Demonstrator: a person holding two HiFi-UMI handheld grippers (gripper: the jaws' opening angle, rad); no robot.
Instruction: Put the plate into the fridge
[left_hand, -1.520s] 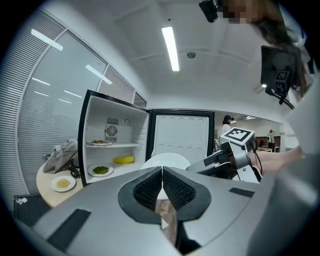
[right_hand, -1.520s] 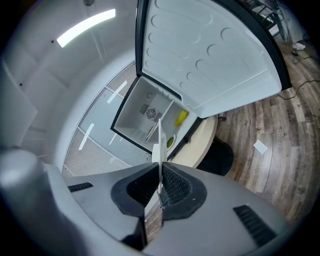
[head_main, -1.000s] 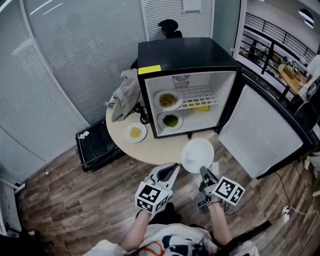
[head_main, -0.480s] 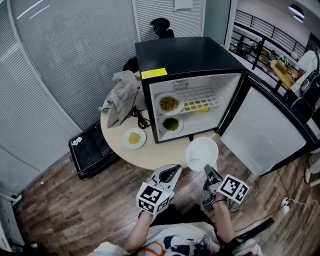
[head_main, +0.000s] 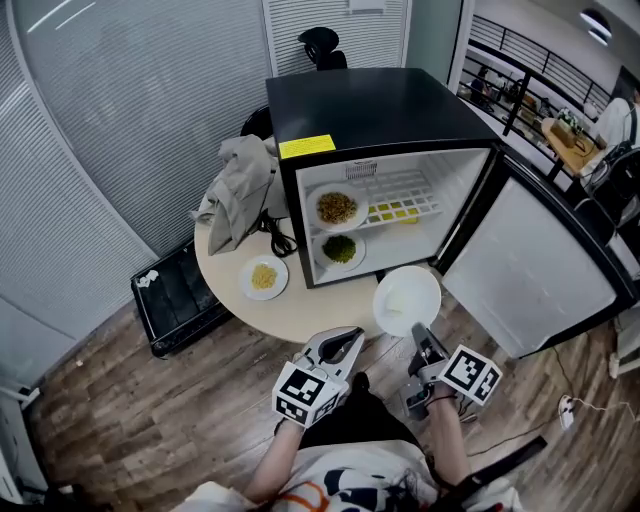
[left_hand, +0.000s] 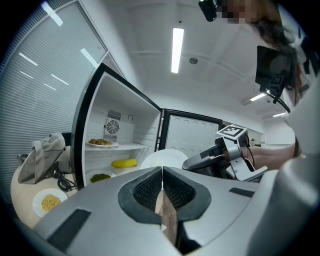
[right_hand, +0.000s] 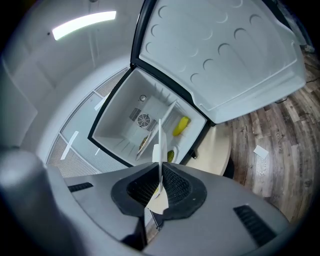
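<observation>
Your right tongs (head_main: 418, 338) are pinching the near rim of the white plate (head_main: 406, 298). You hold it in the air at their 12 o'clock, just outside the open fridge (head_main: 370, 110), at its 5 o'clock corner by the tabletop (head_main: 300, 310) edge. Your left tongs (head_main: 347, 340) are pressed together on nothing, at 9 o'clock of the right tongs.

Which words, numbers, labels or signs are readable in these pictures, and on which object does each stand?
No text is readable.
Yellow label on the fridge's top front edge: too small to read.
Square markers on the left gripper and the right gripper: black-and-white patterns, no words.
</observation>
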